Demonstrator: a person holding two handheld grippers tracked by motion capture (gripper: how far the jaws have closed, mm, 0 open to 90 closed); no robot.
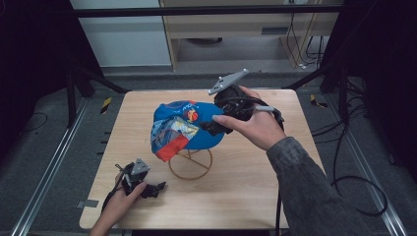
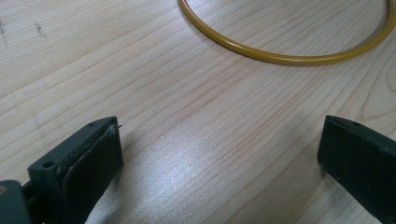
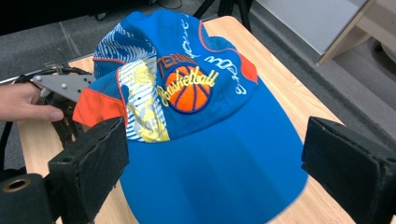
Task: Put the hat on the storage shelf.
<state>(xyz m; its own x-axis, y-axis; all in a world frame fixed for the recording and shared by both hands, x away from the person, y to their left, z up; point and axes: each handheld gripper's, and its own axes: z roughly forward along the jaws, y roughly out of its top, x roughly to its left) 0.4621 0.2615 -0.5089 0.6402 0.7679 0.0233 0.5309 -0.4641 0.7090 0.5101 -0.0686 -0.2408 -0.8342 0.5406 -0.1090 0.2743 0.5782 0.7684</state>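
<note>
Cap [image 1: 189, 129] atop wire stand [image 1: 191, 164], claws apart.

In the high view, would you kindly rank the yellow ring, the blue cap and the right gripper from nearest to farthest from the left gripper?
From the left gripper:
1. Yellow ring, just right, table centre.
2. Blue cap, above the ring.
3. Right gripper, at the cap's right edge.

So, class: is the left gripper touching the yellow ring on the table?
Apart. In the left gripper view, the left gripper has its jaws open over bare wood, and the yellow ring lies farther off, with a clear stretch of table between them.
</note>
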